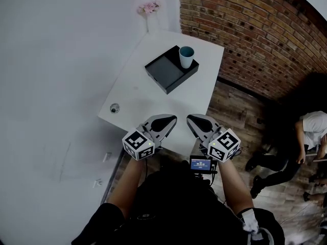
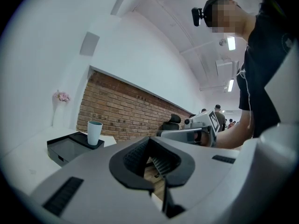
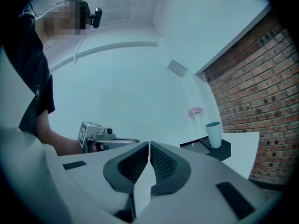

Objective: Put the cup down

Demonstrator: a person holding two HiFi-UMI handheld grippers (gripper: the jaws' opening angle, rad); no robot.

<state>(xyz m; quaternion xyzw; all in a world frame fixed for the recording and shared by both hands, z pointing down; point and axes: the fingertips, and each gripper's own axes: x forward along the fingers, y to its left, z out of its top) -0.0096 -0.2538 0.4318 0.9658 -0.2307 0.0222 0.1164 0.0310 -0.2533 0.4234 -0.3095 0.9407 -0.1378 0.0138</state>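
Observation:
A pale blue cup stands upright on the far right corner of a black tray on the white table. The cup also shows small in the left gripper view, and the cup in the right gripper view. My left gripper and right gripper hover side by side over the table's near edge, both shut with nothing between the jaws. They are well short of the tray. The left gripper and right gripper each see the other beside them.
A small round grey object lies on the table's left part. A vase of pink flowers stands at the far end by the white wall. A brick wall runs along the right. A seated person is at the right over the wood floor.

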